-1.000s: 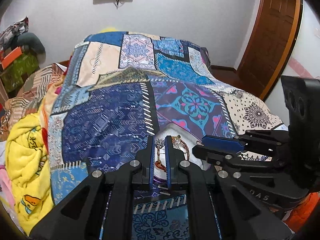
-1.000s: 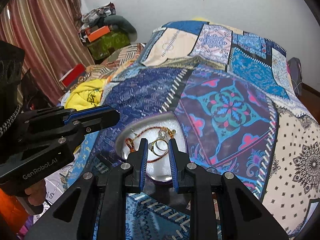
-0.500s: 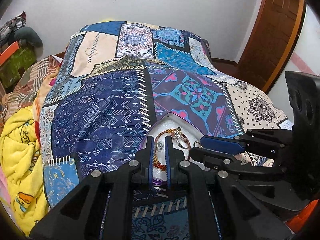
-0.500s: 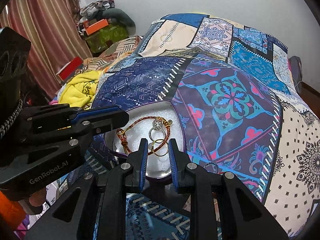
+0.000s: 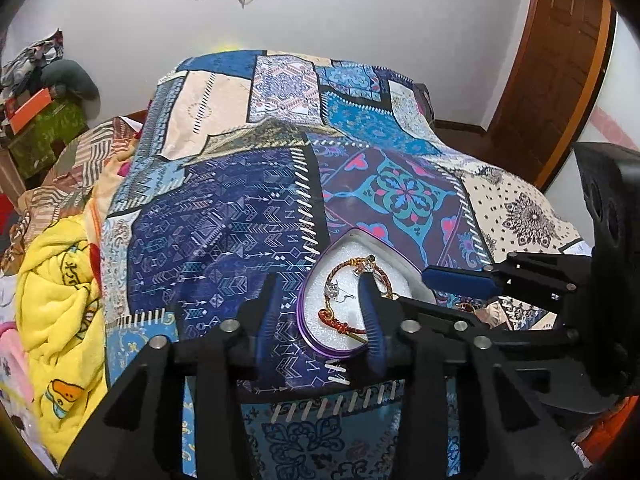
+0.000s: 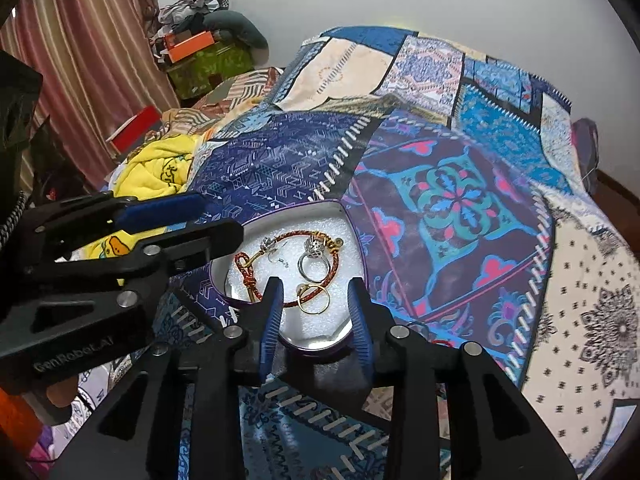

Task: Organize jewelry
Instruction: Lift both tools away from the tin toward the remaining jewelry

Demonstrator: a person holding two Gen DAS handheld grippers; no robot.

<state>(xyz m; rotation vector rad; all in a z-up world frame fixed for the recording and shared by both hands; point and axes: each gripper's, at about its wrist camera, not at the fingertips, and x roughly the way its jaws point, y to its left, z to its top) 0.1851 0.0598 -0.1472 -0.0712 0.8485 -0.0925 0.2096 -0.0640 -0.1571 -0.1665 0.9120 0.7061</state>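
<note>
A heart-shaped purple tin (image 6: 358, 236) with white foam lining lies on the bed; it also shows in the left wrist view (image 5: 306, 322). Inside lie a red-and-gold braided bracelet (image 6: 280, 236), a silver ring (image 6: 314, 264), a gold ring (image 6: 314, 300) and a small earring (image 6: 280, 260). My right gripper (image 6: 316, 304) is open and empty, its fingers straddling the tin's near edge. My left gripper (image 5: 318, 304) is open and empty, just left of the tin. The bracelet shows in the left wrist view (image 5: 340, 276).
The patchwork bedspread (image 6: 440, 184) covers the bed. A yellow blanket (image 5: 56, 304) is bunched at the left. Boxes and clothes (image 6: 200, 52) are piled by the striped curtain. A wooden door (image 5: 560, 60) stands at the right.
Both grippers have opened from nearly shut to wide. The tin and its jewelry now sit closer in both views.
</note>
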